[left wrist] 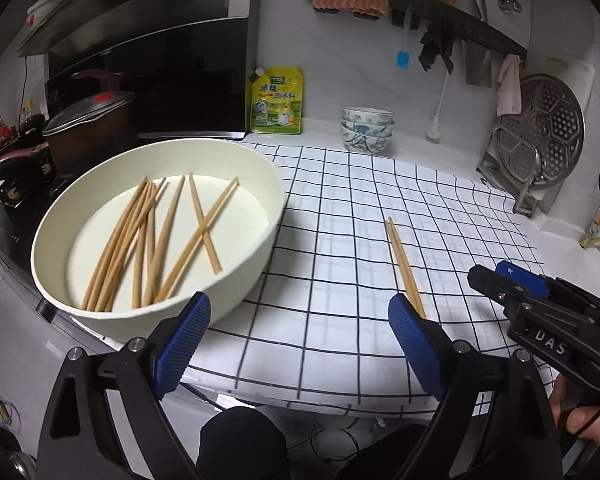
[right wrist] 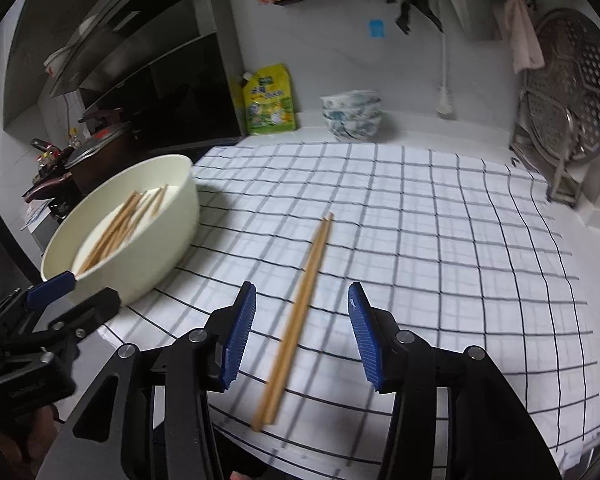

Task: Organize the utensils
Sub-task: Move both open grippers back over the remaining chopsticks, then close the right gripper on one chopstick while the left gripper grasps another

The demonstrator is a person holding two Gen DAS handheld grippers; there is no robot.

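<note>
A cream round basin [left wrist: 260,184] [right wrist: 180,200] holds several wooden chopsticks [left wrist: 152,240] [right wrist: 120,220] on the left of the checked cloth [left wrist: 340,240]. A pair of chopsticks [left wrist: 405,266] [right wrist: 296,316] lies side by side on the cloth. My right gripper [right wrist: 302,304] is open and empty, its blue pads either side of that pair, just above it; it also shows in the left wrist view [left wrist: 496,276]. My left gripper [left wrist: 300,316] is open and empty, near the basin's front rim; it also shows in the right wrist view [right wrist: 76,292].
A stack of patterned bowls [left wrist: 366,128] and a yellow refill pouch [left wrist: 276,100] stand at the back wall. A steel steamer rack [left wrist: 540,136] stands at the right. A lidded pot [left wrist: 88,128] sits on the stove at the left. The counter's front edge is near.
</note>
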